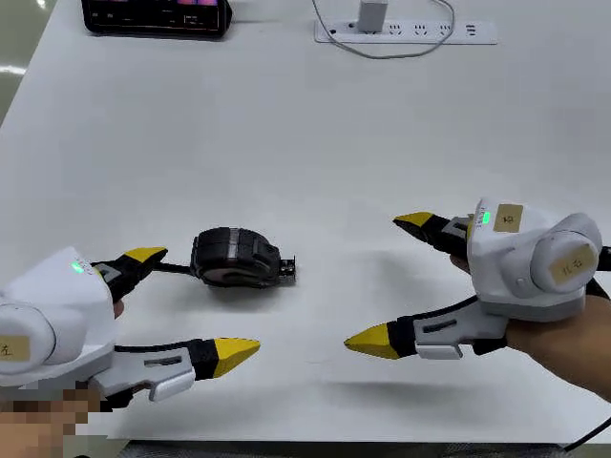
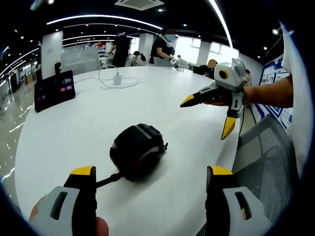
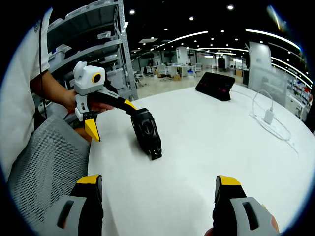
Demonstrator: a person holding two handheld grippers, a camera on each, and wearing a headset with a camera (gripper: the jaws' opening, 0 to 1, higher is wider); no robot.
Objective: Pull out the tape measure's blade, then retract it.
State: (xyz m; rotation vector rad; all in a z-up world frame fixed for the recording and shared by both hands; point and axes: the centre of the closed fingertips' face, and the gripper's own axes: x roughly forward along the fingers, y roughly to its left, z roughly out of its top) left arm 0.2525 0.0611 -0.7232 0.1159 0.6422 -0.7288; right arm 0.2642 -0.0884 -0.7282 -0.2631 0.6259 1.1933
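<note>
A black tape measure (image 1: 239,258) lies on its side on the white table (image 1: 315,143), near the front edge and left of the middle. Its blade is wound in, with only the small end hook showing at its right side. A short black strap (image 1: 172,269) runs from its left side along the table to the far jaw tip of the left gripper (image 1: 191,303); I cannot tell whether strap and tip touch. That gripper sits at the near left with its yellow-tipped jaws spread wide, one tip just left of the tape measure and the other nearer the front edge, and nothing is held between them. In the left gripper view the tape measure lies just ahead, between the two jaws. The right gripper (image 1: 393,281) is to the right, well apart from the tape measure, pointing left toward it. Its jaws are also spread wide and hold nothing. At the far left of the table stands a dark tablet (image 1: 158,16), and at the far right lies a white power strip (image 1: 406,31) with a white charger (image 1: 372,14) plugged in and a cable looping beside it. In the right gripper view a grey mesh chair (image 3: 44,157) stands by the table's near edge.
</note>
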